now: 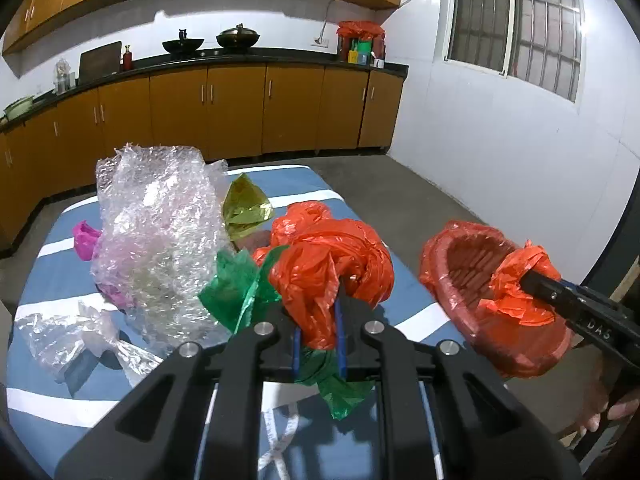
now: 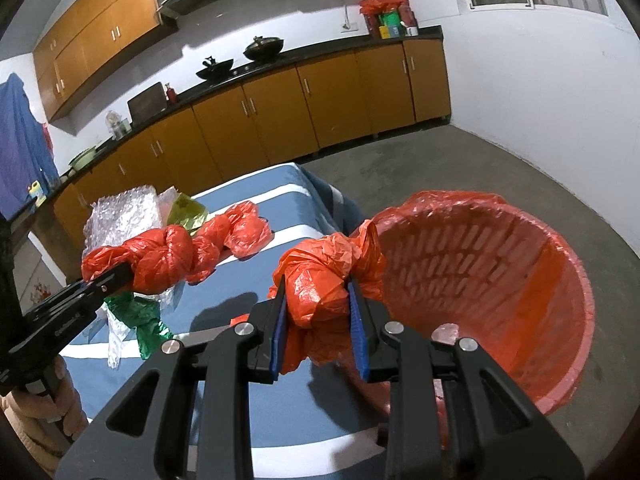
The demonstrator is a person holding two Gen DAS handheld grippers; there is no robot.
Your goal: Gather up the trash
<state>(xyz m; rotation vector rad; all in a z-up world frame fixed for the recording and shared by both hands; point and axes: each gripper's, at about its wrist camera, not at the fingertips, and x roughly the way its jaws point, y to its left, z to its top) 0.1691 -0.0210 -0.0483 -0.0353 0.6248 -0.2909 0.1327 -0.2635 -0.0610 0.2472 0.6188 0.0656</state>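
My left gripper (image 1: 320, 320) is shut on a knotted orange plastic bag (image 1: 332, 252), and a green plastic scrap (image 1: 236, 288) is caught in the same grip. In the right wrist view this bag (image 2: 172, 256) hangs a little above the table from the left gripper (image 2: 120, 274), with the green scrap (image 2: 140, 320) dangling below. My right gripper (image 2: 318, 284) is shut on a bunched part of the orange liner (image 2: 320, 264) at the rim of a red slatted basket (image 2: 500, 264). The basket (image 1: 472, 264) is tilted beside the table's right edge, its mouth facing the trash.
On the blue-and-white striped table (image 1: 60, 280) lie a big wad of bubble wrap (image 1: 156, 232), a clear plastic bag (image 1: 68, 336), a yellow-green wrapper (image 1: 244, 204) and a magenta scrap (image 1: 86, 238). Kitchen cabinets (image 1: 240, 108) line the far wall. Bare concrete floor (image 2: 500, 160) lies to the right.
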